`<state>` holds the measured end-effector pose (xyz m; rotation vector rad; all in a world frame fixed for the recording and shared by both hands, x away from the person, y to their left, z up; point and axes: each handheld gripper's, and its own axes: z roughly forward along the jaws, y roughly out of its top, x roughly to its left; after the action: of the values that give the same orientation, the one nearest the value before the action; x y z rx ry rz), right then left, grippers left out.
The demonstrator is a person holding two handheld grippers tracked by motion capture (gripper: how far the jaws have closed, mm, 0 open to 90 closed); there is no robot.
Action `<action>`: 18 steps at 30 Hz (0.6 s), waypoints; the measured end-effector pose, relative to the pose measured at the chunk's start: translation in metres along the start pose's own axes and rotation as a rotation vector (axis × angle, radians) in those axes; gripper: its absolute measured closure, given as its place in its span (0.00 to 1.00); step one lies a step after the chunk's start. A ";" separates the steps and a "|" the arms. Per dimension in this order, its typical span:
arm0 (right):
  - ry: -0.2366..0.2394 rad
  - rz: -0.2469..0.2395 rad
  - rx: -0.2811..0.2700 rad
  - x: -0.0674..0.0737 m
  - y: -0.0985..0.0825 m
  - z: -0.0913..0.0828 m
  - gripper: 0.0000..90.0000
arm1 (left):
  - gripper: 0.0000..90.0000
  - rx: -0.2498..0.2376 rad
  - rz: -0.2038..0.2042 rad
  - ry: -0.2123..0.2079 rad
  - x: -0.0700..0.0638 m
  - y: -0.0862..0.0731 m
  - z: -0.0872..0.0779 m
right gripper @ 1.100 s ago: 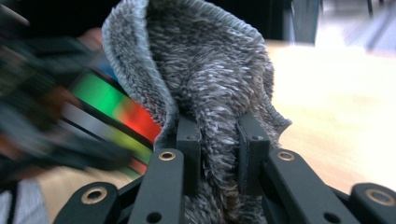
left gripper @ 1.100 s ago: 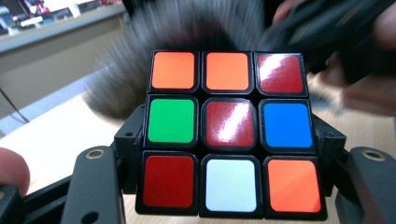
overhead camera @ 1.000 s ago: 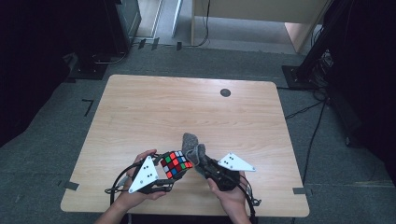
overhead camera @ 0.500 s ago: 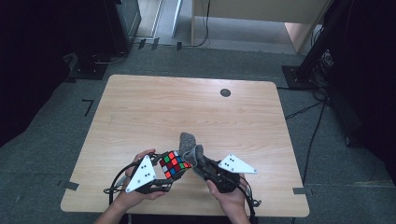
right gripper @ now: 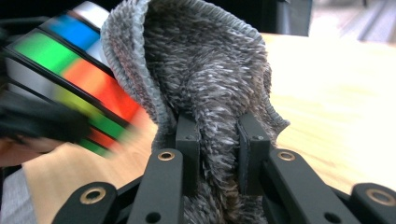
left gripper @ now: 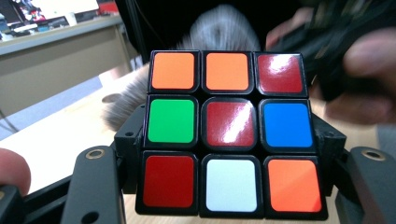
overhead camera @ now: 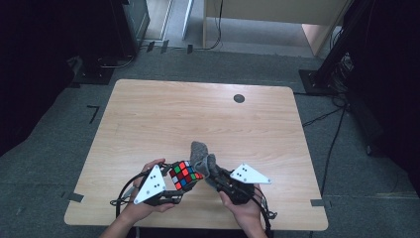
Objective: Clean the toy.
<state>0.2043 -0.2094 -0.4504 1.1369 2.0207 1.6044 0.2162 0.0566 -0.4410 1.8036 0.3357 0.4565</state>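
My left gripper (overhead camera: 174, 184) is shut on a colourful puzzle cube (overhead camera: 184, 175), held just above the table near its front edge. In the left gripper view the cube (left gripper: 229, 133) sits between the two black jaws, its face showing orange, red, green, blue and white tiles. My right gripper (overhead camera: 216, 176) is shut on a grey fuzzy cloth (overhead camera: 202, 156), which stands up and touches the cube's right side. The right gripper view has the cloth (right gripper: 210, 88) pinched between both jaws, with the blurred cube (right gripper: 70, 79) at its left.
The wooden table (overhead camera: 198, 119) has a small dark round hole (overhead camera: 239, 98) near its far edge. Grey carpet surrounds the table, with black stands and cables at the back and right. A person's hands (overhead camera: 242, 210) hold both grippers at the front edge.
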 end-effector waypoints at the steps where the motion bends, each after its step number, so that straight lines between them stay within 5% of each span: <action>1: 0.000 0.036 -0.012 -0.005 -0.001 -0.002 0.84 | 0.38 -0.017 -0.022 0.000 0.004 0.001 -0.002; 4: 0.043 0.076 -0.102 -0.004 0.007 -0.012 0.84 | 0.38 0.023 -0.003 0.019 0.005 -0.005 0.001; 6: 0.093 0.034 -0.142 0.007 0.014 -0.016 0.83 | 0.38 0.058 0.032 0.017 0.000 -0.007 0.006; 8: 0.136 -0.013 -0.128 0.018 0.016 -0.014 0.83 | 0.38 0.052 0.038 -0.005 -0.005 -0.005 0.008; 10: 0.112 -0.047 -0.106 0.025 0.012 -0.008 0.83 | 0.38 0.071 0.028 0.003 -0.006 -0.002 0.009; 12: 0.097 -0.017 -0.095 0.017 0.008 -0.006 0.84 | 0.38 0.045 -0.016 -0.011 -0.003 0.001 0.005; 13: 0.046 -0.042 -0.070 0.013 0.005 -0.004 0.84 | 0.38 0.007 -0.055 -0.033 0.001 0.003 0.001; 14: 0.046 -0.042 -0.070 0.013 0.005 -0.004 0.84 | 0.38 0.007 -0.055 -0.033 0.001 0.003 0.001; 15: -0.018 -0.021 -0.055 0.003 0.000 -0.004 0.84 | 0.38 -0.072 -0.132 -0.057 0.009 0.006 -0.006; 16: -0.009 0.025 -0.074 -0.001 -0.001 -0.006 0.84 | 0.38 -0.109 -0.179 -0.063 0.014 0.005 -0.009; 17: -0.009 0.025 -0.074 -0.001 -0.001 -0.006 0.84 | 0.38 -0.109 -0.179 -0.063 0.014 0.005 -0.009; 18: 0.020 0.090 -0.106 -0.004 -0.001 -0.008 0.84 | 0.38 -0.134 -0.226 -0.066 0.019 0.003 -0.010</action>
<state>0.2014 -0.2177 -0.4494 1.1923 1.8960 1.7507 0.2277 0.0730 -0.4332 1.6242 0.4469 0.2537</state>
